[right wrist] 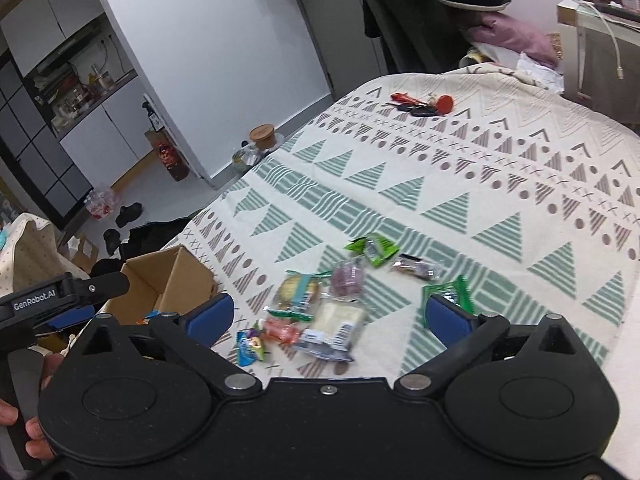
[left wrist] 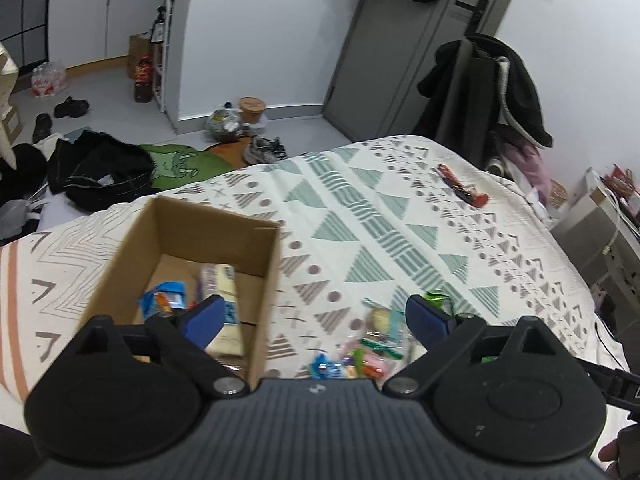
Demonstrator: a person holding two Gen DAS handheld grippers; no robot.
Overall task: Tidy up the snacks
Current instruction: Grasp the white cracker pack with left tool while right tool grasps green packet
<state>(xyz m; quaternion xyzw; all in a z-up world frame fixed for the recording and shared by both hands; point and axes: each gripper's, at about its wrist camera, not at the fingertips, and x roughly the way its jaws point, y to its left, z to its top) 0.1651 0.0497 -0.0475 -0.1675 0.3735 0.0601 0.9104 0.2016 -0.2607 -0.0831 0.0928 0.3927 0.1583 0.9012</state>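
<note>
Bed: soft cream cover, printed with green striped triangles, grey-brown triangles, dots and crosses; mild creases near the far edge.
Cardboard box: plain brown corrugated card, rectangular, open-topped, resting on the bed at its left side; also seen at the left of the right wrist view.
Box contents: blue crinkly packet and pale cream rectangular packet lying on the box floor.
Snack pile: loose on the bed cover, just right of the box; glossy wrappers, mostly clear film.
Clear sandwich-style pack: flat, squarish, white filling, barcode label at its near end.
Round biscuit pack: clear film with teal band.
Purple round snack: in clear wrap, touching the biscuit pack.
Green packets: 1 crumpled foil at the far edge of the pile, 1 just beside the right finger.
Brown bar in clear wrap: set slightly apart to the right.
Small sweets: blue and orange wrappers at the near left of the pile.
Keys with red tags: far end of the bed, well apart from the snacks.
Left tongs: spread wide, nothing between the blue rubbery pads; tilted downward, left finger above the box, right finger above the pile.
Right tongs: spread wide, empty; angled down above the pile, not touching it.
Person's fingers: wrapped on the left tool's handle, low at the left edge.
</note>
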